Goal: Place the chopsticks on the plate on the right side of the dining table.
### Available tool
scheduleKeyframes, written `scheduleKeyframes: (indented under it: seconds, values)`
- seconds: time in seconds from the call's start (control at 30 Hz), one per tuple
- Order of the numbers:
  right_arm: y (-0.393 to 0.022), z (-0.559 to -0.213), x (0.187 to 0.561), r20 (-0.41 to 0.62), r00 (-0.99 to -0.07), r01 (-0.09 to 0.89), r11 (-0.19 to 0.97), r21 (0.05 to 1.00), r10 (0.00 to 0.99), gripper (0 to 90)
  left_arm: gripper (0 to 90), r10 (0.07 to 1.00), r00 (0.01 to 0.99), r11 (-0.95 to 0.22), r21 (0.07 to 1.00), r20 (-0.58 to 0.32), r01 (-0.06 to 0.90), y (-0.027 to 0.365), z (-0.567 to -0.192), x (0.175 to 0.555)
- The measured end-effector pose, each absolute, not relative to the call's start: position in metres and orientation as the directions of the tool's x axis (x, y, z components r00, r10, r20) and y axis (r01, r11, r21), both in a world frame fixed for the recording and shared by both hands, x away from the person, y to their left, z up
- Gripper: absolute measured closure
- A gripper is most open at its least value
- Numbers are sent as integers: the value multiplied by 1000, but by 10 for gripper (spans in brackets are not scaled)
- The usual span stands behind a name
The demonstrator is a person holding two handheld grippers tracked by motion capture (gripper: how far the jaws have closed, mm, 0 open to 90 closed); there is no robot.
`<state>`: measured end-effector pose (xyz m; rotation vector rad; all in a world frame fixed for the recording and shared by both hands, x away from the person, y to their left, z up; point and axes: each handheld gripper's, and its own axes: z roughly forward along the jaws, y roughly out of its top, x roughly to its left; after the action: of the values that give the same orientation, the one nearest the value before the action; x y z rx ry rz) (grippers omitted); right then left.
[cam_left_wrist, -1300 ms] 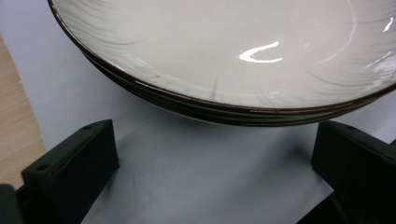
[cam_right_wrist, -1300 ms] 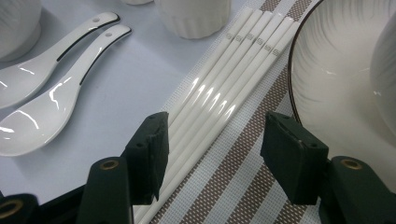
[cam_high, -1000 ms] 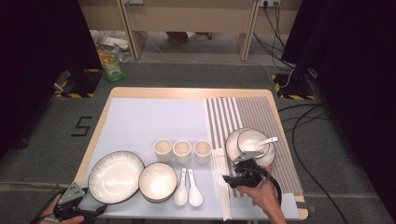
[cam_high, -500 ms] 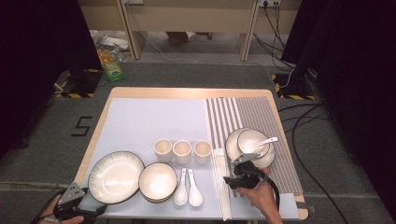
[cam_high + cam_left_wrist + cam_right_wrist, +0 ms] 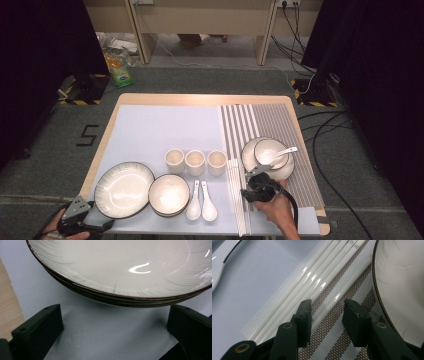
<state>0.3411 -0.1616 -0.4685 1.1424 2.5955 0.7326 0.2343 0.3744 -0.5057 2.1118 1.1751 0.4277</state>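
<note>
Chopsticks, long glossy white ceramic ones (image 5: 237, 192), are lying lengthwise along the striped grey woven placemat's (image 5: 287, 127) left edge in the high view, the right gripper (image 5: 256, 191) hanging just beside them. In the left gripper view, open jaws are flanking the wide dark-rimmed white plate (image 5: 120, 267), untouched. In the right gripper view, jaws have just been closing astride one chopstick (image 5: 337, 300), its long axis running straight ahead, pads not pressing yet.

White chopsticks (image 5: 317, 287) lie w/ a grey-and-white striped mat (image 5: 337, 340) under them, beside a pale blue mat (image 5: 165, 130). The white plate (image 5: 120, 267) has a dark brown rim; cups (image 5: 195, 162) are cream, spoons (image 5: 201, 205) white, and gripper jaws are black.
</note>
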Motion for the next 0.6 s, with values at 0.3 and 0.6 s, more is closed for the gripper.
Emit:
scheduleKeyframes:
  seconds: [0.3,0.6]
  values:
    - [-174,-466,343,20,-678,643,579,502,735,724,0,842,539,-367,693,-37,621,374,-506,234]
    - [-186,-464,344,27,-691,641,594,486,723,793,0,840,542,-373,692,-32,618,375,-505,235]
